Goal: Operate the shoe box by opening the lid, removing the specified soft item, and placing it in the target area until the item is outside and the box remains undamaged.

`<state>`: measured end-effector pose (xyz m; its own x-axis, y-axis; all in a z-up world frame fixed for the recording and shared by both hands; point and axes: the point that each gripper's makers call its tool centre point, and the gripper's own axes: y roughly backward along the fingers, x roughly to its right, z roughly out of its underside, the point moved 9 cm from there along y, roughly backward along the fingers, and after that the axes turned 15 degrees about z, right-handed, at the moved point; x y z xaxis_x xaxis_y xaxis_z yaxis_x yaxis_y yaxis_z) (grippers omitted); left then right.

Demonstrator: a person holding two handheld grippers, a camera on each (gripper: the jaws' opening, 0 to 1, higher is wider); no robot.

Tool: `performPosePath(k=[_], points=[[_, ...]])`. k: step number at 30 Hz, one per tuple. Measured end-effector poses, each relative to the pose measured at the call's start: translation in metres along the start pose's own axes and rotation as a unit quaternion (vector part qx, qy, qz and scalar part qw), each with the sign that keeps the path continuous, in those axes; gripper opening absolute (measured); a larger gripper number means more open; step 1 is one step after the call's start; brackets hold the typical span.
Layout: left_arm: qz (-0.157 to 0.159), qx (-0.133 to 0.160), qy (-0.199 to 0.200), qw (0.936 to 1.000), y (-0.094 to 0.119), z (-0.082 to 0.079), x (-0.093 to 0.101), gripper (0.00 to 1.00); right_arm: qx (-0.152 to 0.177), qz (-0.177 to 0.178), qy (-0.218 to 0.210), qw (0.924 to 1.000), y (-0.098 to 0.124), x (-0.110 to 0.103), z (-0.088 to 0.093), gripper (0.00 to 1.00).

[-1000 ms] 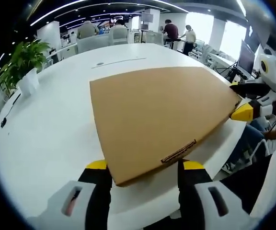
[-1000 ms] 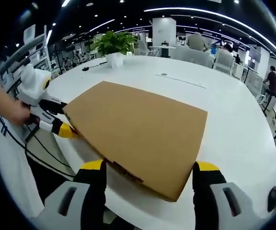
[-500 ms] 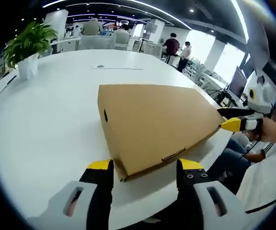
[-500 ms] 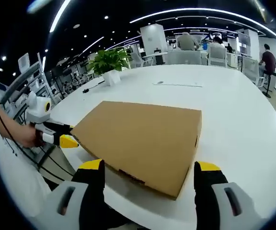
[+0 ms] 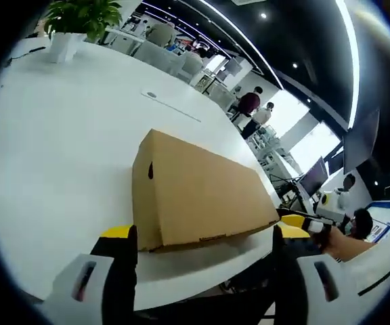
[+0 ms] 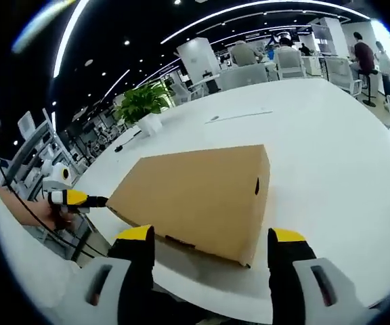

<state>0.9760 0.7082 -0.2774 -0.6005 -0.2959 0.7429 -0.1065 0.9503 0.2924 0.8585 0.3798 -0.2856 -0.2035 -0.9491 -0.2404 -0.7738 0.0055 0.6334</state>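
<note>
Box (image 5: 195,196) centre frame, lid shut, near tabletop (image 5: 53,135) edge. L gripper (image 5: 198,244) + R gripper (image 6: 208,247) fingers spread, empty, at the near corners. Risk: uneven lift tears lid or shoves box off edge.

We're in a big open-plan office, pretty modern looking: dark ceiling with long curved light strips (image 6: 249,13) and little spotlights. We've got a huge white table (image 5: 59,135) with a potted plant (image 6: 143,105) on it, grey office chairs (image 6: 249,74) around, plus monitors (image 5: 315,177) on desks off to the side. A few people (image 5: 249,108) are standing or sitting in the background near the bright windows (image 5: 303,139).
</note>
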Motion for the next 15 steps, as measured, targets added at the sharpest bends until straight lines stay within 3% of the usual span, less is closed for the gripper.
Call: performPosePath(k=[4, 8, 10, 15], points=[[0.003, 0.016, 0.033, 0.9993, 0.003, 0.001, -0.002, 0.91, 0.018, -0.024, -0.069, 0.9972, 0.005, -0.003, -0.005, 0.81], [-0.011, 0.029, 0.027, 0.9992, 0.006, -0.002, 0.000, 0.95, 0.020, -0.009, -0.046, 0.9987, 0.006, -0.003, -0.008, 0.82], [-0.002, 0.028, 0.022, 0.9994, 0.007, -0.004, 0.000, 0.89, 0.017, -0.016, -0.050, 0.9985, 0.004, -0.002, -0.007, 0.82], [-0.006, 0.032, -0.002, 0.9995, 0.006, -0.010, 0.004, 0.88, 0.017, -0.008, -0.066, 0.9976, 0.005, 0.001, -0.009, 0.86]])
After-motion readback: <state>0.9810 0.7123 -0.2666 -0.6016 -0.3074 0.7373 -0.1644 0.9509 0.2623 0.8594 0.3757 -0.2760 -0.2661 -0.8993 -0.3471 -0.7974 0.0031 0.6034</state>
